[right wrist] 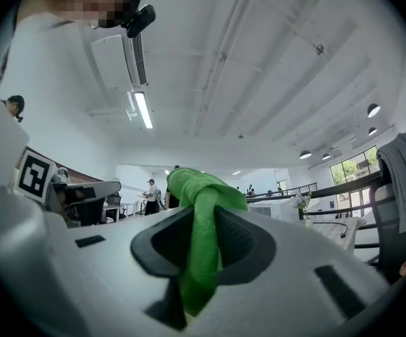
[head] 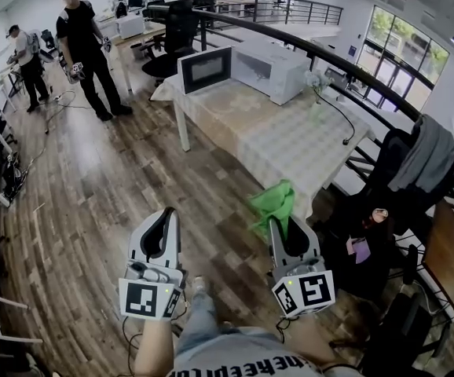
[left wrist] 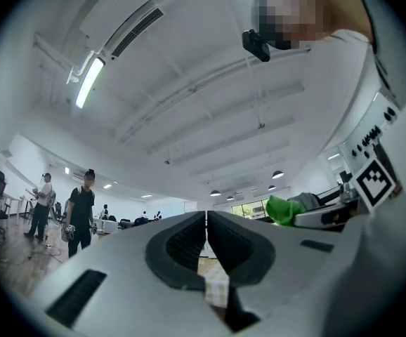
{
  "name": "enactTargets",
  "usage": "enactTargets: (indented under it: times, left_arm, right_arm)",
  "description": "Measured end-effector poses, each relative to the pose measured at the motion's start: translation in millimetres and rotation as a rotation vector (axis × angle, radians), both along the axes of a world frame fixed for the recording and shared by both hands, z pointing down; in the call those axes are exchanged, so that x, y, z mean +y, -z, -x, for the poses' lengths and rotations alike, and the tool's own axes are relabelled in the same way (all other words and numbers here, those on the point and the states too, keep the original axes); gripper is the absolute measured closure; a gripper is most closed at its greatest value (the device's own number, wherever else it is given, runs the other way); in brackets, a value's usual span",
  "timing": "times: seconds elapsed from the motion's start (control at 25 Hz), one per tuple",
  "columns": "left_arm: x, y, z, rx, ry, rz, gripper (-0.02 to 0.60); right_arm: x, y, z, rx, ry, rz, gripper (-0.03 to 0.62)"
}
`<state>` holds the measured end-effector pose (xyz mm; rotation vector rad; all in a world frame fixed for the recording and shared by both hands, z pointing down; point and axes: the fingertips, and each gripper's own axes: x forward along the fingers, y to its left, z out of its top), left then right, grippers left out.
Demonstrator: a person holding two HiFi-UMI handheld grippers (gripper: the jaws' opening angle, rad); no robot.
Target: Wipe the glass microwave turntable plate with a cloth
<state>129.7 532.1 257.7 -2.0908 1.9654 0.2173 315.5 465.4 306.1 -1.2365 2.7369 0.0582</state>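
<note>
My right gripper (head: 276, 222) is shut on a bright green cloth (head: 272, 204), which bunches up above its jaws. In the right gripper view the cloth (right wrist: 199, 237) fills the gap between the closed jaws of that gripper (right wrist: 201, 209). To its left, my left gripper (head: 166, 213) is shut with nothing in it; its jaws meet in the left gripper view (left wrist: 206, 220). Both are held low over the wooden floor, short of the table (head: 274, 144). A white microwave (head: 272, 69) stands at the table's far end with its door (head: 205, 69) swung open. No glass plate shows.
A person in black (head: 86, 49) stands on the floor at the far left, another (head: 27, 61) behind. A chair with a grey jacket (head: 425, 159) is on the right by a dark railing (head: 329, 57). A small flower vase (head: 316, 89) and a cable lie on the table.
</note>
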Motion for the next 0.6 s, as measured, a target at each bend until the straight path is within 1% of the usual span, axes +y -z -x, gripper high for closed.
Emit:
enactTargets:
  times: [0.24,0.4,0.6]
  left_arm:
    - [-54,-2,28,0.002,0.0,0.002,0.571]
    - [-97,1,55,0.001,-0.014,-0.005,0.571]
    - [-153,15,89,-0.019,-0.034,-0.026,0.571]
  right_arm:
    - [-52,-2,24,-0.003,-0.008,0.005,0.51]
    - [-91,1,51,-0.012,-0.018,0.005,0.51]
    - [-144,11,88,-0.021,-0.03,-0.007,0.51]
